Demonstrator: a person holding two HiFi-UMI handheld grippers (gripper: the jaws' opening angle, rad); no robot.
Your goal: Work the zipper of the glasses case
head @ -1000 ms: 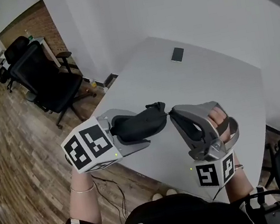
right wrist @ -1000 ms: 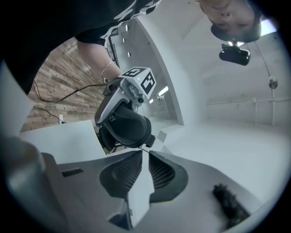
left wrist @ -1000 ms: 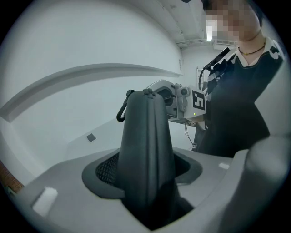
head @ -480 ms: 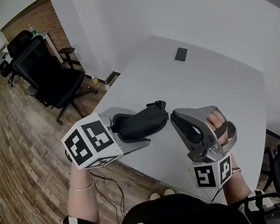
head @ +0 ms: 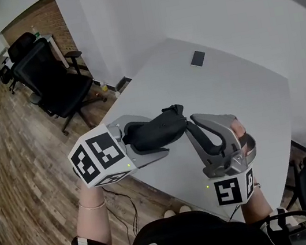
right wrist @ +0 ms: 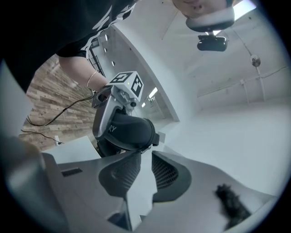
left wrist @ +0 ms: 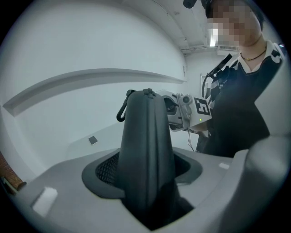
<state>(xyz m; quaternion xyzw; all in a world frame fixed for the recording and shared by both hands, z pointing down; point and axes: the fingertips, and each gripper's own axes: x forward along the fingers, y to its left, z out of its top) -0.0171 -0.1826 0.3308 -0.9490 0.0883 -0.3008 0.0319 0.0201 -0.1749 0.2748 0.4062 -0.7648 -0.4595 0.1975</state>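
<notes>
Looking down in the head view, I have the glasses case (head: 160,129) lifted over the near edge of the table (head: 224,94). My left gripper (head: 144,140) is clamped across its body and my right gripper (head: 190,129) sits just at its free end.

From the left gripper view, the case stands up between my pads, held by its lower part, with the seam facing me and a small loop (left wrist: 121,113) at the far end. I judge this clamp should be firm and sit clear of the seam, so the slider has room to run.

From the right gripper view, my jaws stand narrowly apart with nothing visibly pinched. A small tab (right wrist: 157,137) juts from the case just beyond the tips; I take it for the pull, though it is too small to be sure. I should centre it in the gap, close fully, then draw along the seam, not away from it.
</notes>
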